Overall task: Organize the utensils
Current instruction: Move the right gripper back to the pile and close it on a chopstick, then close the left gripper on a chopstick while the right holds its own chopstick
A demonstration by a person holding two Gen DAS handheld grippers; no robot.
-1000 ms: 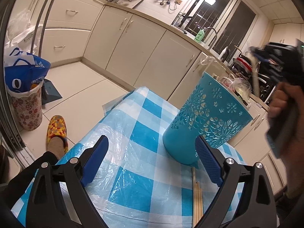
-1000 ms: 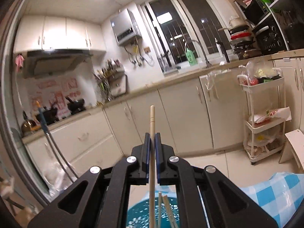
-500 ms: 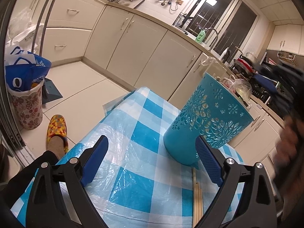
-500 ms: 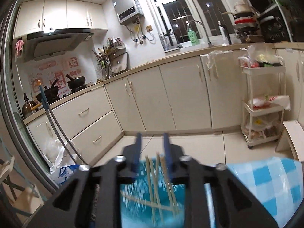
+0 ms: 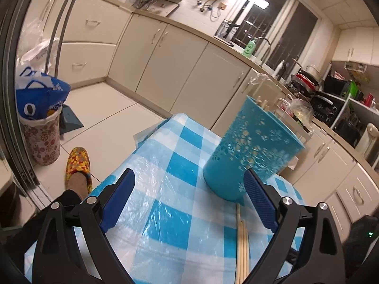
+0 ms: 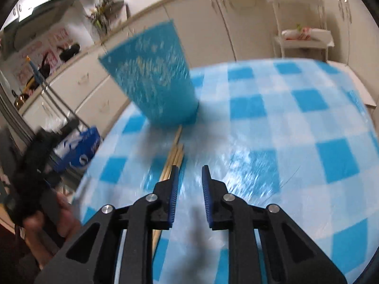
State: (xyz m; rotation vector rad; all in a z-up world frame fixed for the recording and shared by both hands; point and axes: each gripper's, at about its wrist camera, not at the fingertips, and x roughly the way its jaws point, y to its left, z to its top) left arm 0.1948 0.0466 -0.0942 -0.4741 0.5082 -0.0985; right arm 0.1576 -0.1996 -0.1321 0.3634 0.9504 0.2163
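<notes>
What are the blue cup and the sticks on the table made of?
The blue cup looks like matte plastic, going by the flower-shaped holes cut through its thin wall. The sticks look like pale bare wood or bamboo: tan, slim and straight.

Take the teal perforated plastic holder as your landmark: it stands on the blue-and-white checked plastic tablecloth, toward the cloth's far side. In it lean a few wooden chopsticks — only their tips show above its rim. At its foot, on your near side, a bundle of loose wooden chopsticks lies flat on the cloth, one stick reaching the base. Behind the holder runs the row of cream kitchen cabinets.
</notes>
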